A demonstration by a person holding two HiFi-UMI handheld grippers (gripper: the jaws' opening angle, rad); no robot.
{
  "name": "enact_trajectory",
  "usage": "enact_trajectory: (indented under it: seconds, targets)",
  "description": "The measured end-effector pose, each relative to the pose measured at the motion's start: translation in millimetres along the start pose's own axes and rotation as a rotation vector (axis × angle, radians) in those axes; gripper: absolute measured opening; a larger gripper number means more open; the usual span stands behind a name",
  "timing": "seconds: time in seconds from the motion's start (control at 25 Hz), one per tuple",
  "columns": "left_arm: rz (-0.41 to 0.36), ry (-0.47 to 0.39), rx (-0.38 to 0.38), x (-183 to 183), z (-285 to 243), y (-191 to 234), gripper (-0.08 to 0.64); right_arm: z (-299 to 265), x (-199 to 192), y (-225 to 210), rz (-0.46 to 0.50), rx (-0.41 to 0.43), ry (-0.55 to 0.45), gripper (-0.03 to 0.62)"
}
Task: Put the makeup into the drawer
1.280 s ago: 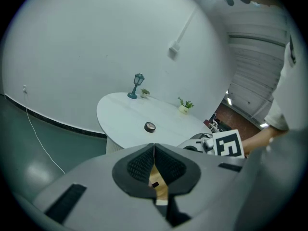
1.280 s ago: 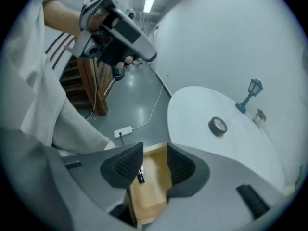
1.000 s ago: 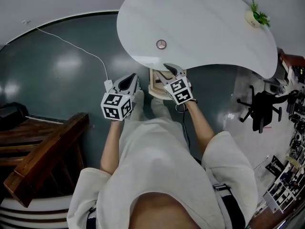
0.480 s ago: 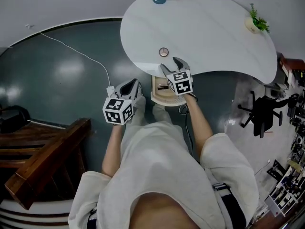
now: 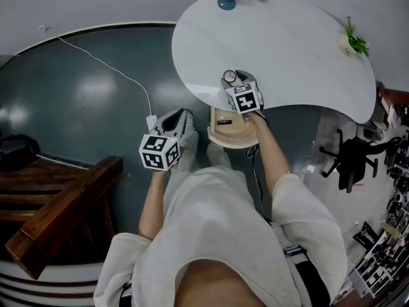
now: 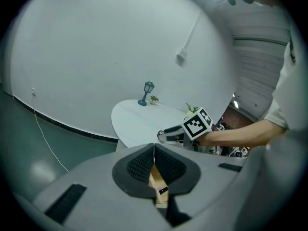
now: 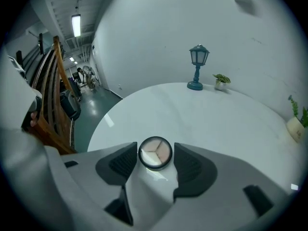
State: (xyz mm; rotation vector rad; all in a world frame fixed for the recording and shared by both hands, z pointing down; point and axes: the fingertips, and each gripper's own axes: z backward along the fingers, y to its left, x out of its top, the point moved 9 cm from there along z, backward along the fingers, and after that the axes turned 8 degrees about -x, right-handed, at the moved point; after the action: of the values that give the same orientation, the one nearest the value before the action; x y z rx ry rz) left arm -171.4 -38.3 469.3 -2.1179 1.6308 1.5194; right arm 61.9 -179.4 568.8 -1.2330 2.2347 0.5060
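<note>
Round makeup compact (image 7: 155, 153), flat, face up

In the head view the drawer (image 5: 225, 133) at frame center shows only in part, its back tucked under the table (image 5: 300, 43) edge. The dark item (image 5: 222, 122) inside it is too small to name. The wooden structure (image 5: 64, 203) is cut by the left edge, and the clutter (image 5: 383, 245) at lower right is too small to tell. In the left gripper view the left gripper (image 6: 154, 148) covers most of the drawer. In the right gripper view the plant pot (image 7: 296, 126) is cut by the right edge.
</note>
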Motion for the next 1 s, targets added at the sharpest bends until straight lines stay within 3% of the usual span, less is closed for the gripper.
enact_trajectory:
  seconds: [0.48,1.0]
  targets:
    - [0.003,0.002,-0.003,-0.5,1.1,2.4,0.011,1.4,0.2,1.8,0.005,0.017,0.004,0.213]
    - [-0.043,0.041,-0.077,-11.0,-18.4,-26.8,0.011,88.9,-48.0,31.3,-0.027,0.049,-0.121,0.213]
